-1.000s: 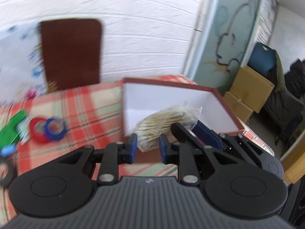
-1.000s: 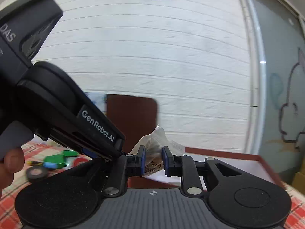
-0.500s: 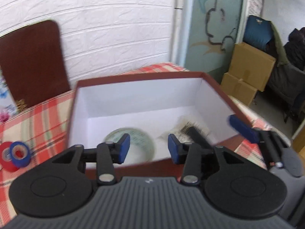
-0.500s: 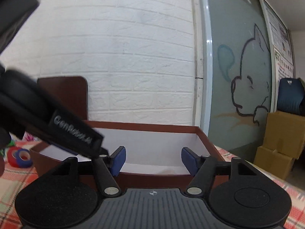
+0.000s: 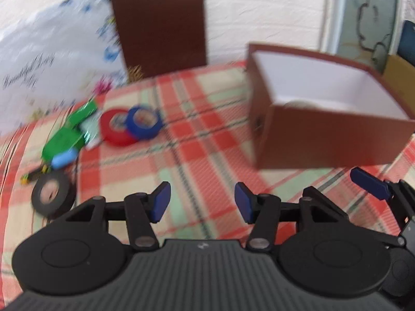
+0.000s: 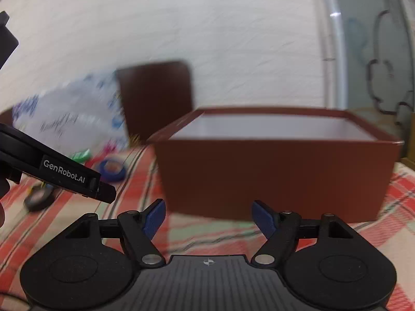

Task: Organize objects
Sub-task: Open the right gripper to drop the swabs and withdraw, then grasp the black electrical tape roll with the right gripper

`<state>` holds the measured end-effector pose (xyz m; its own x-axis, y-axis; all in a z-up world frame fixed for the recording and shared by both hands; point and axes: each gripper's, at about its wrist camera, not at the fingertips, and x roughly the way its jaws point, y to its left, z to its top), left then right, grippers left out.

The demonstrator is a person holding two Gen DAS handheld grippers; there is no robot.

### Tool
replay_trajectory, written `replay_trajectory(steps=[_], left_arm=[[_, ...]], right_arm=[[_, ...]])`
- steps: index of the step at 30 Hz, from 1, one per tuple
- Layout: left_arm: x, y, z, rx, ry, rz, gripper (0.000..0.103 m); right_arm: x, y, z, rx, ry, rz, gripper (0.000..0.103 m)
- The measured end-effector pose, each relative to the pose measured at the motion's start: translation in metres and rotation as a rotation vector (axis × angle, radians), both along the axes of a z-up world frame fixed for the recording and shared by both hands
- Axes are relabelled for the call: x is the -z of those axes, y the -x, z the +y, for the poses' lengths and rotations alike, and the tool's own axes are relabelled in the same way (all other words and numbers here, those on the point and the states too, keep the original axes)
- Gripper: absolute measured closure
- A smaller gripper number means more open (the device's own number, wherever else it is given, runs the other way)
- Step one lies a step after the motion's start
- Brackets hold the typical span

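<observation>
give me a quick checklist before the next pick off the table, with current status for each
1. Left tool empty: ok, jaws opening, nothing between them.
2. Right tool empty: ok, jaws opening, nothing between them.
3. Brown box upright with open top: ok.
4. Items left to pick: ok, red tape roll and blue tape roll touch each other; black tape roll and green item lie nearby.
5. Tools apart from each other: ok.
6. Box contents: cannot tell, only a pale round shape shows.
</observation>
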<state>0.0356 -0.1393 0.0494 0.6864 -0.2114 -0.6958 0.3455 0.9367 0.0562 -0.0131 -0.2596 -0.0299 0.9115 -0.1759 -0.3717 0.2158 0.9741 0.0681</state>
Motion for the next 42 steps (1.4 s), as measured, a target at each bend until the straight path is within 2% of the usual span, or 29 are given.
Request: replay_trajectory(steps=[5,8,10,14,19,23,25,26,27,28,29,30,33,35,37,38,42], left_arm=[[0.026,-0.009,0.049,-0.136,-0.028,0.072,0.046],[0.034,-0.01,0.075,-0.198,-0.023,0.086,0.045],[0.035,-0.008,0.09,-0.225,-0.011,0.072,0.04],[0.036,-0.009,0.115,-0.269,-0.009,0.05,0.038],[0.039,-0.012,0.155,-0.335,0.013,0.026,0.035],[0.044,-0.018,0.205,-0.446,0.034,-0.008,0.026],[0.05,-0.019,0.23,-0.51,0.042,-0.052,0.023],[0.055,-0.017,0.241,-0.533,0.038,-0.091,0.018],[0.058,-0.014,0.251,-0.55,0.059,-0.124,0.016],[0.057,-0.011,0.262,-0.558,0.133,-0.131,0.017],[0.054,-0.009,0.267,-0.564,0.179,-0.142,0.016],[0.055,-0.01,0.266,-0.566,0.184,-0.14,0.016],[0.056,-0.014,0.254,-0.547,0.138,-0.145,0.012],[0.056,-0.017,0.255,-0.555,0.136,-0.147,0.015],[0.057,-0.02,0.261,-0.549,0.166,-0.146,0.011],[0.057,-0.02,0.26,-0.548,0.16,-0.146,0.011],[0.058,-0.015,0.26,-0.547,0.152,-0.148,0.011]], right_arm=[[0.015,-0.026,0.022,-0.127,-0.026,0.156,0.03],[0.021,-0.039,0.032,-0.159,-0.044,0.207,0.028],[0.023,-0.044,0.043,-0.169,-0.02,0.215,0.027],[0.028,-0.052,0.074,-0.233,0.037,0.226,0.027],[0.03,-0.072,0.107,-0.324,0.05,0.224,0.027],[0.03,-0.087,0.128,-0.409,0.033,0.214,0.027],[0.029,-0.095,0.141,-0.464,0.026,0.209,0.027],[0.029,-0.101,0.149,-0.49,0.025,0.209,0.027],[0.028,-0.106,0.157,-0.509,0.028,0.207,0.027],[0.028,-0.112,0.165,-0.53,0.028,0.206,0.027],[0.027,-0.12,0.173,-0.553,0.026,0.205,0.027],[0.026,-0.127,0.182,-0.573,0.031,0.202,0.026],[0.027,-0.15,0.209,-0.599,0.094,0.197,0.021],[0.027,-0.165,0.221,-0.615,0.109,0.2,0.021],[0.028,-0.179,0.228,-0.623,0.096,0.215,0.021],[0.028,-0.182,0.229,-0.629,0.089,0.216,0.028],[0.028,-0.168,0.223,-0.631,0.106,0.207,0.028]])
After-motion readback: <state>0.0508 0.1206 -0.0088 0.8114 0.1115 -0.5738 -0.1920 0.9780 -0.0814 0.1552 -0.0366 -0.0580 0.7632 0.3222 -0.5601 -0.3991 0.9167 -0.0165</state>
